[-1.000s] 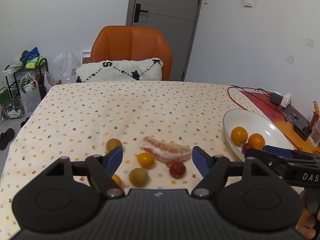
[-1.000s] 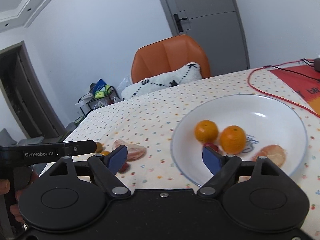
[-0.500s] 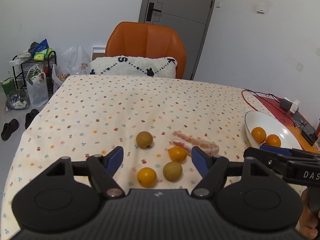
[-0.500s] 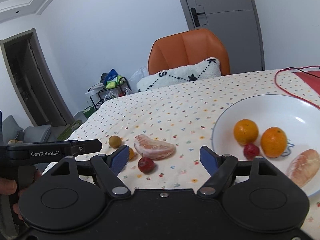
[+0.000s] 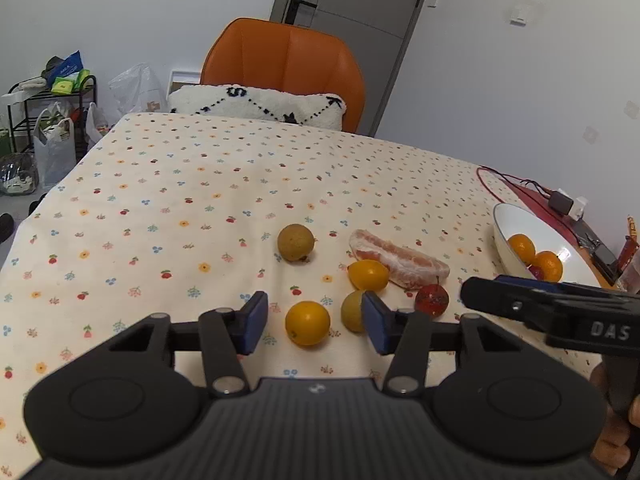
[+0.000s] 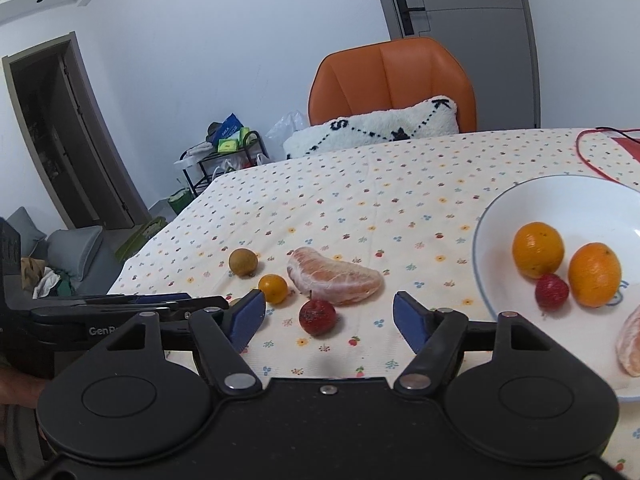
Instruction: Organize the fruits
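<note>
Left wrist view: left gripper (image 5: 314, 322) hangs released, jaws spread and holding nothing, over the near edge of the table (image 5: 224, 184). A small orange fruit (image 5: 307, 323) sits on the cloth in line with the gap, and a yellow-green fruit (image 5: 353, 311) is partly hidden by the right blue pad. Further in: brown round fruit (image 5: 296, 242), another orange fruit (image 5: 368, 275) touching the peeled pomelo segment (image 5: 396, 258), and a red fruit (image 5: 432, 299) just beside it. White plate (image 5: 505, 240) at the table's right edge already carries fruit. To grab the small orange well, centre it between the pads and come down low enough to clamp its middle, since it will likely roll. Plenty of open cloth toward the far and left edges.

Right wrist view: right gripper (image 6: 329, 318) is also released, jaws wide, holding nothing, with the red fruit (image 6: 317, 317) lying on the cloth within the gap. Plate (image 6: 486, 216) holds two oranges (image 6: 538, 249), a strawberry (image 6: 552, 291) and a pomelo piece (image 6: 630, 344). The left tool crosses at the left, so the two grippers are close; judged risk of bumping if both reach at once. Clear lane to the plate's near rim.
</note>
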Action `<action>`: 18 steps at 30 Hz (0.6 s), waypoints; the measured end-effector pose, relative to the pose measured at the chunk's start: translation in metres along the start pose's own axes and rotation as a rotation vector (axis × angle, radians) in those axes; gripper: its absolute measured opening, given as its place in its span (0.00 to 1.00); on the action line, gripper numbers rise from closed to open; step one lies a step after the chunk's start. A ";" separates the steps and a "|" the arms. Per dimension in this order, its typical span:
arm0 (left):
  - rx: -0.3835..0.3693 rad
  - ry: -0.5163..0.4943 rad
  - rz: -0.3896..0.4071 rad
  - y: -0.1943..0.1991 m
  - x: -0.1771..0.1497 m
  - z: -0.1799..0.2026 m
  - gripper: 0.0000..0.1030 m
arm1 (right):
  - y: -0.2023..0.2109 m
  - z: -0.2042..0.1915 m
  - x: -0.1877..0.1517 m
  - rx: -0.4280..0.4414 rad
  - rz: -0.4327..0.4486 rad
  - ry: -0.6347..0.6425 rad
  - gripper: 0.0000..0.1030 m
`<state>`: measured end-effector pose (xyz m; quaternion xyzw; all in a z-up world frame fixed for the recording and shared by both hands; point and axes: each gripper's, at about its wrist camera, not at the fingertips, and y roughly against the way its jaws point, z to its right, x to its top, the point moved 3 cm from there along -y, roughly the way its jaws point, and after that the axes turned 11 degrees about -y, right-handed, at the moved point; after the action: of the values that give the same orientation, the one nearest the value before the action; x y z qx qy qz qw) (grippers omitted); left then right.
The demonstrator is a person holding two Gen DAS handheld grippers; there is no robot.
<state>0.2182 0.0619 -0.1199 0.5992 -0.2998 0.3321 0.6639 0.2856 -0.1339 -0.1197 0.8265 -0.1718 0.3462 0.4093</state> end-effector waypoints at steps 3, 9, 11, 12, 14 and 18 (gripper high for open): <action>-0.015 -0.001 -0.019 -0.002 -0.002 -0.003 0.26 | -0.009 -0.001 -0.001 -0.005 -0.017 -0.008 0.61; -0.034 -0.001 -0.009 0.000 -0.009 -0.009 0.22 | -0.026 -0.008 -0.007 -0.005 -0.050 0.004 0.58; -0.030 0.011 -0.009 0.001 -0.008 -0.012 0.22 | -0.032 -0.009 -0.009 -0.011 -0.062 0.008 0.54; -0.026 0.015 -0.007 0.002 -0.007 -0.014 0.22 | -0.035 -0.010 -0.010 -0.015 -0.069 0.011 0.51; -0.014 0.018 -0.002 0.004 -0.005 -0.016 0.22 | -0.036 -0.011 -0.010 -0.023 -0.059 0.031 0.42; 0.006 0.021 0.019 0.011 0.000 -0.016 0.22 | -0.036 -0.010 -0.009 -0.006 -0.074 0.013 0.23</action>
<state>0.2098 0.0785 -0.1151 0.5948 -0.2978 0.3455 0.6619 0.2956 -0.1041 -0.1421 0.8288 -0.1395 0.3356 0.4254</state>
